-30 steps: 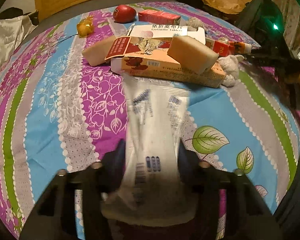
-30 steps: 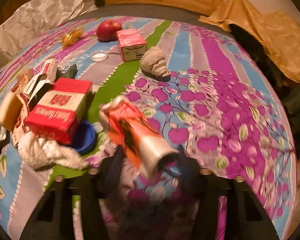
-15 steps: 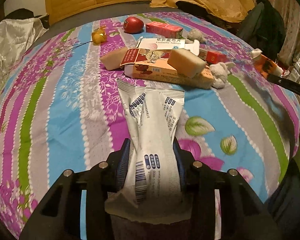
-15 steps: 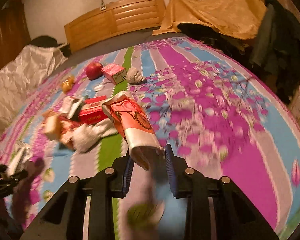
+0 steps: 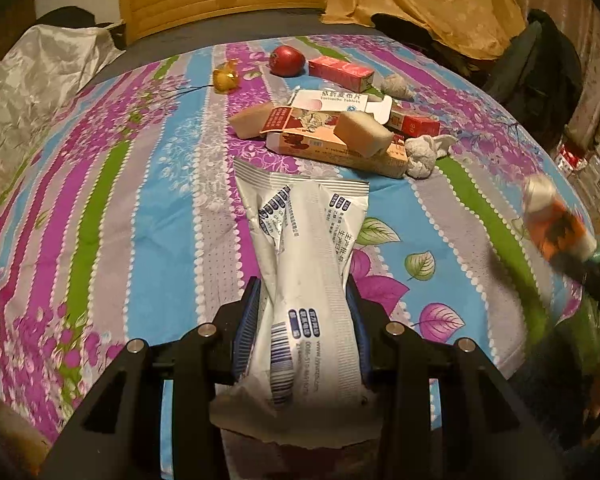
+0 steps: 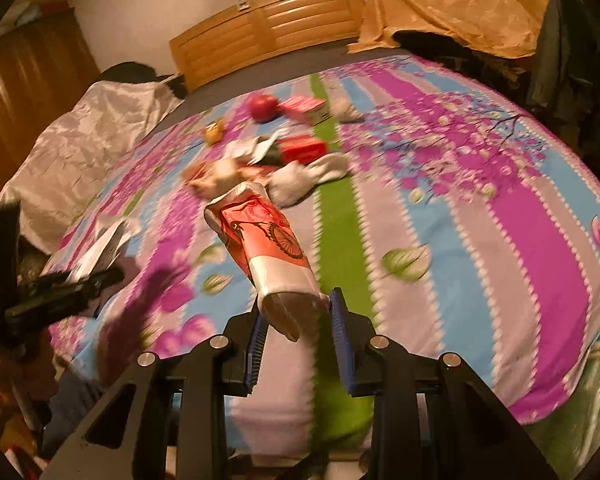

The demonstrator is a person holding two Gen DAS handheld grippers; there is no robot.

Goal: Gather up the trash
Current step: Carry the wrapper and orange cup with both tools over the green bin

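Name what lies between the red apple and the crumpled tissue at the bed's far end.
A red carton lies between apple and tissue, seen in the left wrist view.

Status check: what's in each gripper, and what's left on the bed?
Left gripper shut on white wrapper. Right gripper shut on orange wrapper. Boxes, tissue wads, red fruit left on bedspread. Nothing in the way.
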